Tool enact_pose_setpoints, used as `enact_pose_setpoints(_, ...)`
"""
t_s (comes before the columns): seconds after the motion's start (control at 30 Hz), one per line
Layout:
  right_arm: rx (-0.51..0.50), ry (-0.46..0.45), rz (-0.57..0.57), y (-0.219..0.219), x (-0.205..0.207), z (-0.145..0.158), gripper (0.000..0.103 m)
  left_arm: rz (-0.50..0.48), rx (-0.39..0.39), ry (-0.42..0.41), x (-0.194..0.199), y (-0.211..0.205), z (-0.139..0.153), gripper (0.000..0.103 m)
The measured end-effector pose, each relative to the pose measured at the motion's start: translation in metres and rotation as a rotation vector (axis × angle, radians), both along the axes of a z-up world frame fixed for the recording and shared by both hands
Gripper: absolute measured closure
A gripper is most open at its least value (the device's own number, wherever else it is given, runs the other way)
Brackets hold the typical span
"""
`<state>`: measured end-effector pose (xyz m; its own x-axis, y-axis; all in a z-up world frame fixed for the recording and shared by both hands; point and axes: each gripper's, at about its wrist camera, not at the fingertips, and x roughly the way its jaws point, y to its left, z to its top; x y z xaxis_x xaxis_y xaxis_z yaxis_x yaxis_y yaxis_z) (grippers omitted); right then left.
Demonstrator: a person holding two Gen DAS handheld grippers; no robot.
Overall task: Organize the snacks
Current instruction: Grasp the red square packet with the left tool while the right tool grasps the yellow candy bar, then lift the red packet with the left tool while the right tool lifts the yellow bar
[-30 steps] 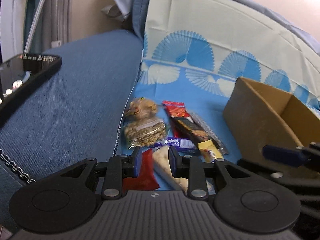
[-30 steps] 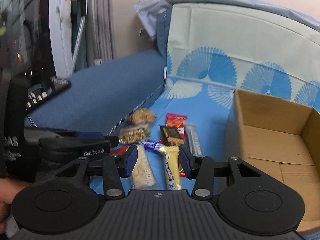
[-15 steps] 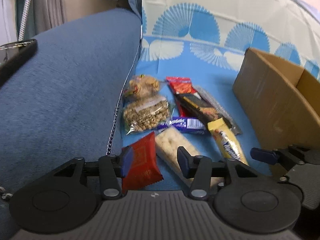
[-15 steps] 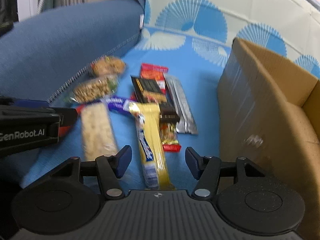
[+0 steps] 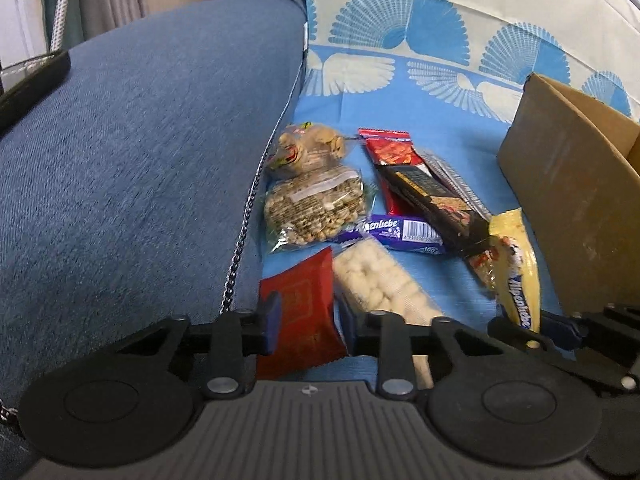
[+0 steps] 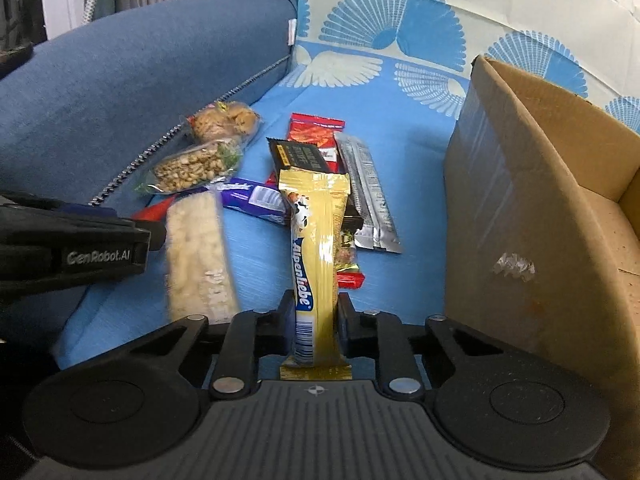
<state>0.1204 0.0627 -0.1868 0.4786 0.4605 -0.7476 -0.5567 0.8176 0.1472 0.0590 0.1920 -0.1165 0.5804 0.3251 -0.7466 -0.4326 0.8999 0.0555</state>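
Snacks are lying in a loose heap on the blue patterned cloth [image 5: 472, 148], with the cardboard box [image 6: 532, 216] standing open just beside them at about three o'clock. Going from the left, the left gripper [image 5: 306, 322] is closing its jaws around the red packet [image 5: 302, 312], whose lower end is sitting between the blue pads, though I cannot tell whether they are pressing on it yet. Beside it the pale puffed bar [image 5: 380, 282] is lying at one o'clock from that claw, with the peanut bag [image 5: 316, 210] and purple bar [image 5: 404, 234] at twelve. Further right, the right gripper [image 6: 314, 318] is closing on the yellow Alpenliebe bar [image 6: 318, 256], both pads pinching its near end while the rest is stretching away toward twelve o'clock. In my judgement the risks are these: held by one end only, the long yellow bar could droop or slip out on the way to the box, and the flat red packet could slide from a shallow, off-centre pinch. With the two claws working so near each other, one could also be knocking the other's load.
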Motion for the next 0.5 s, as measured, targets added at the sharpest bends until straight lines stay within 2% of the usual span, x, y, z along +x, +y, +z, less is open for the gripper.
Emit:
enact_pose_setpoints(0.17, 0.028, -0.017, 0.028, -0.005, -0.012, 0.008, 0.083, 0.021, 0.019, 0.027, 0.000, -0.002, -0.001, 0.088)
enact_pose_setpoints(0.3, 0.060, -0.025, 0.046, -0.012, -0.017, 0.021, 0.083, 0.020, -0.018, -0.066, -0.012, 0.001, 0.008, 0.095)
enact_pose_setpoints(0.4, 0.106, 0.004, 0.051, -0.023, -0.021, 0.034, 0.083, -0.004, -0.081, -0.163, -0.028, 0.005, 0.018, 0.098)
enact_pose_setpoints(0.5, 0.138, 0.028, 0.087, -0.033, -0.029, 0.044, 0.083, -0.043, -0.153, -0.172, -0.036, 0.008, 0.022, 0.098)
